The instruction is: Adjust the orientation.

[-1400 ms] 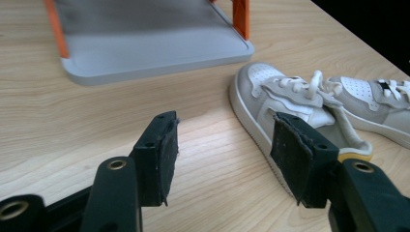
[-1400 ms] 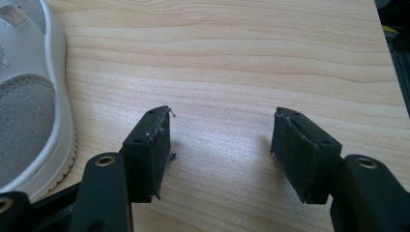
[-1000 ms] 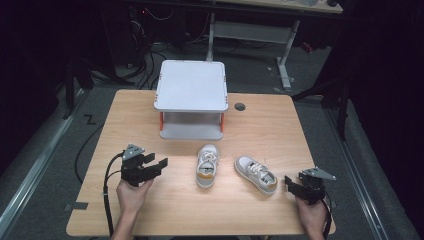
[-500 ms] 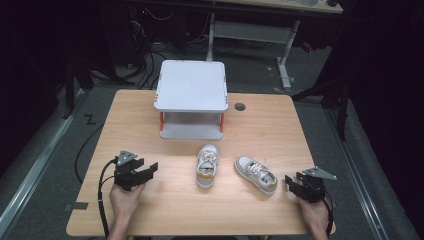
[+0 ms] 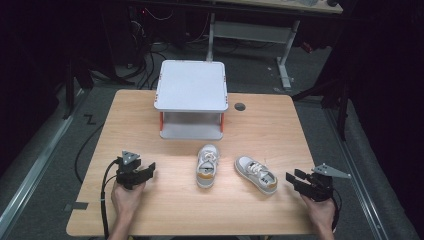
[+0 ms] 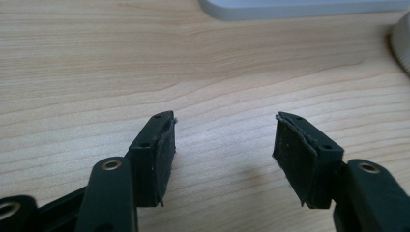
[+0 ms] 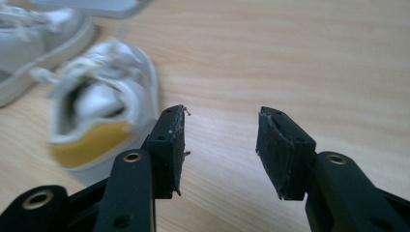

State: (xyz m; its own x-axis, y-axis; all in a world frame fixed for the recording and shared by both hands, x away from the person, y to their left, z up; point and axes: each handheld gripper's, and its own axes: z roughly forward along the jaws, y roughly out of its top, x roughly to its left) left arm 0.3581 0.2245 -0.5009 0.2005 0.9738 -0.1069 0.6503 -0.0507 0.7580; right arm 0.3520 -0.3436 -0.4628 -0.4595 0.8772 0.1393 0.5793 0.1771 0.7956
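Two small white sneakers lie mid-table: one (image 5: 207, 165) points away from me, the other (image 5: 256, 174) lies angled to its right, with a yellow heel (image 7: 92, 145) in the right gripper view. My left gripper (image 5: 150, 167) sits low over the wood at the front left, well left of the shoes. Its jaws stand open (image 6: 225, 137) over bare table. My right gripper (image 5: 291, 179) hovers at the front right, just right of the angled sneaker. Its jaws have just been closing but are open (image 7: 220, 140), with nothing between them.
A white two-level stand (image 5: 191, 92) with orange posts stands at the back centre of the wooden table (image 5: 280, 135), and its base shows in the left gripper view (image 6: 300, 7). A round cable hole (image 5: 240, 106) lies right of it. Dark floor and cables surround the table.
My left hand has sunk and drawn back toward the front edge with its gripper. The right gripper stays in nearly the same spot. The shoes have not moved.
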